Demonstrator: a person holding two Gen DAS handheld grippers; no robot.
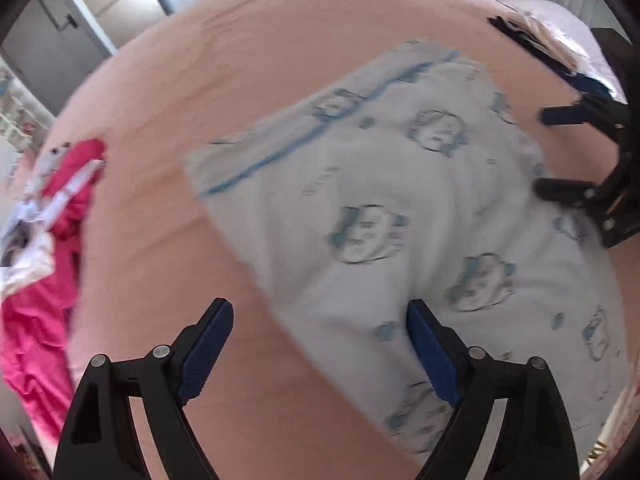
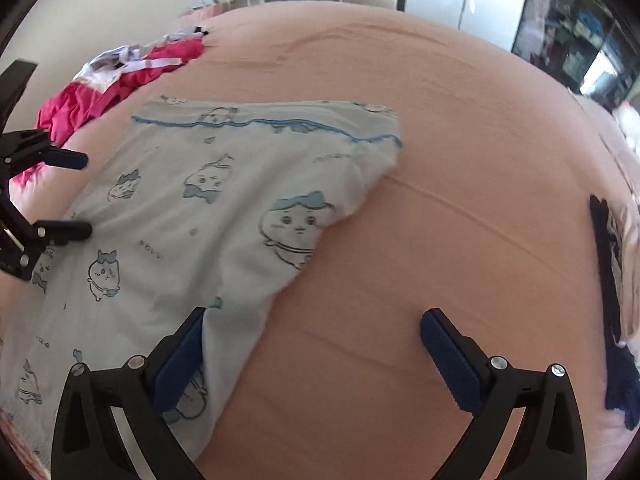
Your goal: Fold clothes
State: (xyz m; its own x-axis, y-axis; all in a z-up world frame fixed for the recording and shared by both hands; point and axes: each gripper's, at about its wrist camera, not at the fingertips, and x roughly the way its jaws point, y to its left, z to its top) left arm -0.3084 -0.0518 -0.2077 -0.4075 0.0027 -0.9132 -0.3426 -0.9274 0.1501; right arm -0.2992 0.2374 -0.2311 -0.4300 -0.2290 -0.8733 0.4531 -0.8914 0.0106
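A white garment (image 1: 400,208) printed with blue cartoon faces lies partly folded on the peach bedsheet (image 1: 240,60). My left gripper (image 1: 320,312) hovers open over the garment's left edge, nothing between its blue pads. In the right wrist view the same garment (image 2: 192,208) spreads to the left, blue trim along its far edge. My right gripper (image 2: 316,320) is open above the garment's right edge, its left finger (image 2: 180,360) over the cloth. Each gripper shows in the other's view: the right gripper (image 1: 560,152) at the right, the left gripper (image 2: 84,196) at the left, both open.
A pink and white heap of clothes (image 1: 48,240) lies at the bed's left side, seen also as the pink heap (image 2: 120,76). Dark blue clothing (image 2: 616,320) sits at the bed's right edge. Cabinets (image 1: 100,12) and shelves (image 2: 580,28) stand beyond the bed.
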